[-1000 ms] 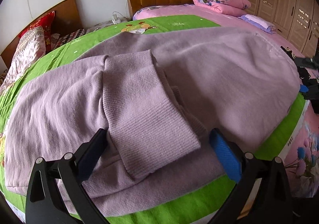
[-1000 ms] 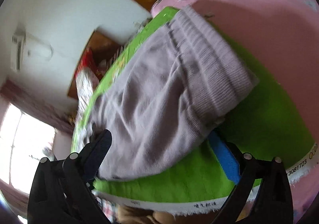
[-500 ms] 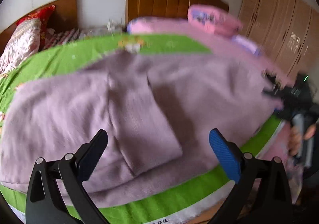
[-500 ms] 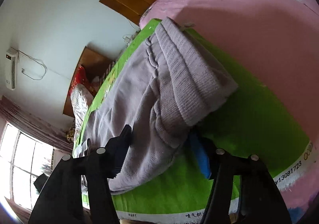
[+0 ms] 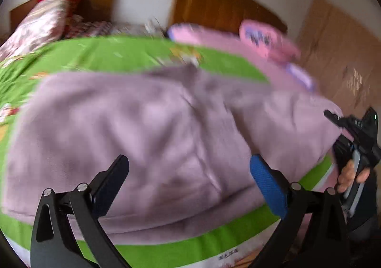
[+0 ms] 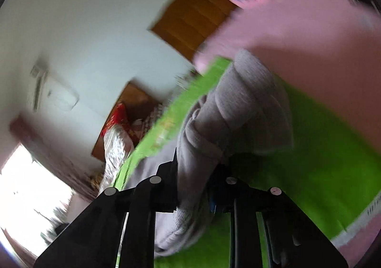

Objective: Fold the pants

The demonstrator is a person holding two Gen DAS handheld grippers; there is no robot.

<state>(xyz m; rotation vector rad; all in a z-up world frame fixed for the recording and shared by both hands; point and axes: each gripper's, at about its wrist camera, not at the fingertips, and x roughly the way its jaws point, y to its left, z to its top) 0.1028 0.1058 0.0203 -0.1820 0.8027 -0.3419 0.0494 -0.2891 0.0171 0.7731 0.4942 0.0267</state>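
- Pants (image 5: 147, 139): lilac knit, spread across the green sheet (image 5: 133, 53) of the bed. In the left wrist view they fill the middle of the frame; the picture is motion-blurred.
- Left hand-held gripper (image 5: 190, 175): jaws stand wide apart, released. Nothing lies between the pads; it hangs above the near edge of the pants, and the fabric shows behind and beyond both fingers. Whether it touches the fabric cannot be told.
- Right hand-held gripper (image 6: 194, 187): jaws have just been closing and are now clenched on a bunched fold of the pants (image 6: 240, 110). The cloth runs straight down between the two black fingers and hangs out below them.
- In the right wrist view the ribbed band of the pants rises from the grip as a gathered ridge, with the green sheet (image 6: 321, 160) to the right of it.
- In the left wrist view the right hand-held gripper (image 5: 333, 116) sits at the far right edge of the pants, a hand (image 5: 350, 175) around its handle.
- Beyond the green sheet: pink bedding (image 5: 223, 41), a rolled pink quilt (image 5: 266, 41), a wooden headboard (image 5: 214, 6).
- At far left, a patterned pillow (image 5: 38, 25) lies well apart from the pants.
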